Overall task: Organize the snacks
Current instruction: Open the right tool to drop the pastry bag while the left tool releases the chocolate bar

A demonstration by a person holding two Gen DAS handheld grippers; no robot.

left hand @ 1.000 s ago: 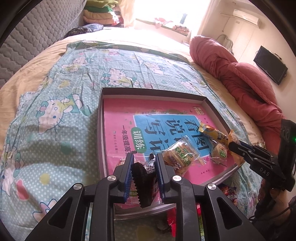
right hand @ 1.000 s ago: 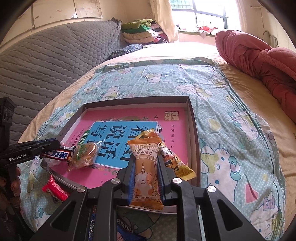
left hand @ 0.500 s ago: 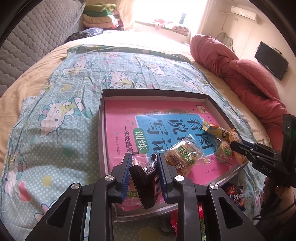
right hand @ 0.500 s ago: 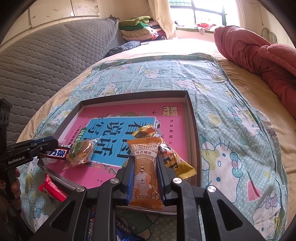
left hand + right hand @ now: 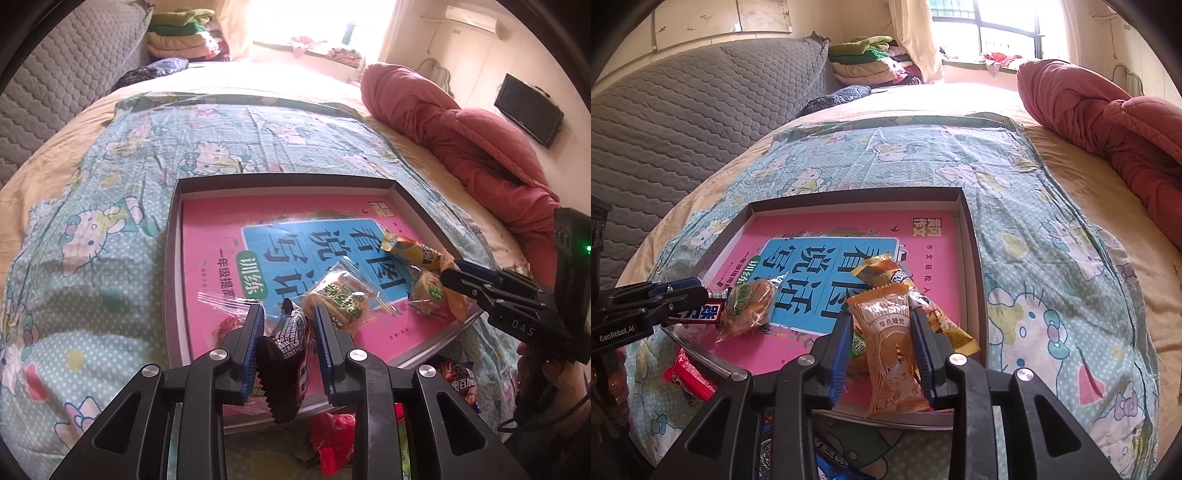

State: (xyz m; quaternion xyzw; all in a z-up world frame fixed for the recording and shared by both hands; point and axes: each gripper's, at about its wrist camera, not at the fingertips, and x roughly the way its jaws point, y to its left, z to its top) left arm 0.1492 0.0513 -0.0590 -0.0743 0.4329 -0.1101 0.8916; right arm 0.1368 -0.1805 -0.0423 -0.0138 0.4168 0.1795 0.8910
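Nearest, two grippers each hold one snack over the near edge of the tray [image 5: 975, 258]: the left gripper [image 5: 287, 325] is closed narrowly on a dark bar [image 5: 286, 354], the right gripper [image 5: 882, 328] on an orange packet [image 5: 892, 350]. Inside the tray lie about four more wrapped snacks on a pink book [image 5: 934, 258]; one behind the left gripper is mostly hidden. Below the tray's near rim, red wrappers [image 5: 332, 443] are partly cut off
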